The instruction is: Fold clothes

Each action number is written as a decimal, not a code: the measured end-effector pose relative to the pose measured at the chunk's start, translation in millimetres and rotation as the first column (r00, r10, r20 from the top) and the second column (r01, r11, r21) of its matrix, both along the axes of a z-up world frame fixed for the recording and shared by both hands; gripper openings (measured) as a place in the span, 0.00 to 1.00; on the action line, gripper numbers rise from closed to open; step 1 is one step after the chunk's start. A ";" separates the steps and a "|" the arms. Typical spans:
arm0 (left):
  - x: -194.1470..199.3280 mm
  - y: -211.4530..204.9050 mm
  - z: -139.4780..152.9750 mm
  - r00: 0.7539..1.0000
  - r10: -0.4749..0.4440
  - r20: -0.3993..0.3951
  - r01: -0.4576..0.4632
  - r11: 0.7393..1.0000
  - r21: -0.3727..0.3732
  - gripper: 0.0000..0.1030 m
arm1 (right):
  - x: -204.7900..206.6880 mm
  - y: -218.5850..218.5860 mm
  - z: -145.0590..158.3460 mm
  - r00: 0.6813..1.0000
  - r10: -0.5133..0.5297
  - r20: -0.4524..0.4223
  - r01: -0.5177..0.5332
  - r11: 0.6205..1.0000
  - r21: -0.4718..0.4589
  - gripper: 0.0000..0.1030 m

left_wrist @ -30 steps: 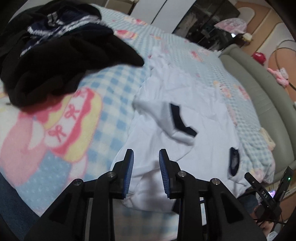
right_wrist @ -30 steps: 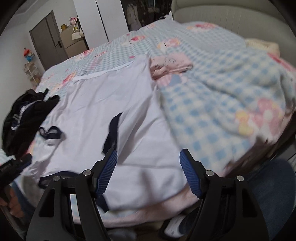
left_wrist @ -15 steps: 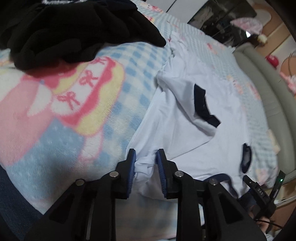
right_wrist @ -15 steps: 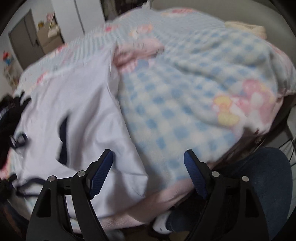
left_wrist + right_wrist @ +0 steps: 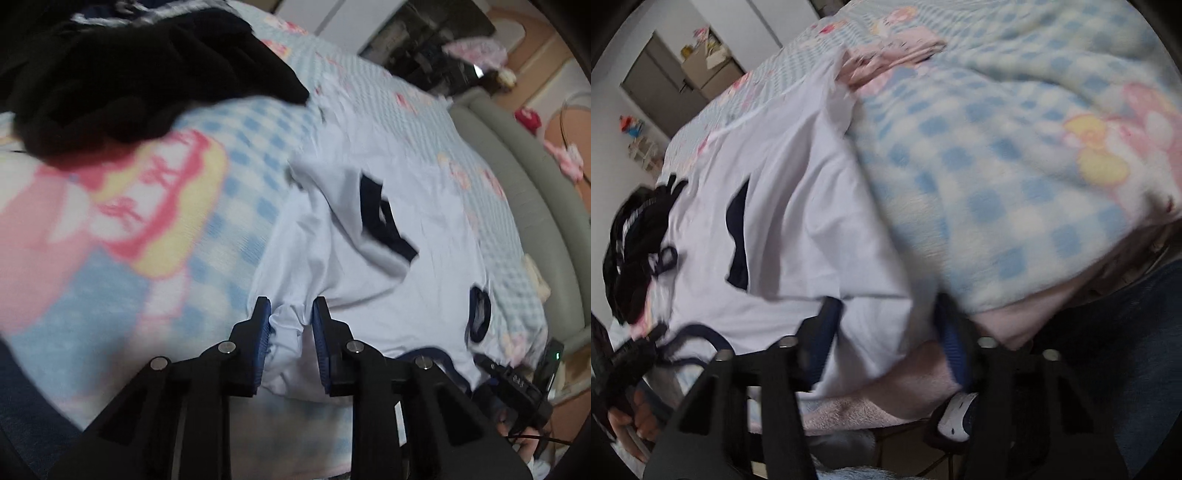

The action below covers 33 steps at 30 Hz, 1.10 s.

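A white T-shirt (image 5: 388, 291) with navy sleeve and collar trim lies spread on the bed, its sleeves folded inward. My left gripper (image 5: 291, 321) is shut on a bunched bit of the shirt's near left edge. In the right wrist view the same T-shirt (image 5: 798, 221) runs away from me. My right gripper (image 5: 886, 332) stands wide open, straddling the shirt's near right edge, with cloth lying between its blue pads (image 5: 829, 325).
A pile of black clothes (image 5: 129, 74) sits on the blue checked blanket (image 5: 240, 166) left of the shirt. A folded pink garment (image 5: 894, 59) lies at the far right. A jeans-clad leg (image 5: 1126, 369) is by the bed edge. The padded bed frame (image 5: 535, 221) curves along the right.
My left gripper came down onto the shirt's near left edge and closed on the cloth. My right gripper dropped low over the near right edge and stayed open.
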<state>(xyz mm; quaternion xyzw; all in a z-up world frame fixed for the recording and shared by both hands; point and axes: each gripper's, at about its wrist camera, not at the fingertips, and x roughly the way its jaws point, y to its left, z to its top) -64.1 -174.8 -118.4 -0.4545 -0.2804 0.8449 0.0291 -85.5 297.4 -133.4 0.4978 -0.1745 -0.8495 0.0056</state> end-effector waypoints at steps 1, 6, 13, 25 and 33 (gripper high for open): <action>0.0 -0.2 0.0 1.000 0.001 -0.002 -0.001 1.000 0.003 0.22 | 0.1 2.5 4.1 1.000 -0.009 -0.010 0.009 1.000 0.009 0.48; 1.6 -4.0 -1.6 0.999 -0.022 -0.024 0.024 0.995 0.097 0.34 | 11.8 14.9 13.5 0.996 -0.075 -0.046 0.075 0.997 -0.015 0.53; -4.5 1.0 -9.9 0.999 -0.037 -0.017 0.039 0.994 0.104 0.43 | 16.9 18.1 11.3 0.996 -0.090 -0.022 0.088 0.995 -0.056 0.62; 1.7 11.3 9.4 0.999 -0.003 -0.032 -0.004 0.976 -0.216 0.23 | 10.9 -1.2 8.0 1.000 -0.005 -0.030 0.007 0.998 0.063 0.44; 4.0 34.7 48.1 0.984 -0.133 -0.119 0.112 0.980 -0.165 0.39 | 16.6 -10.3 35.4 0.991 0.062 -0.121 -0.046 0.991 0.129 0.39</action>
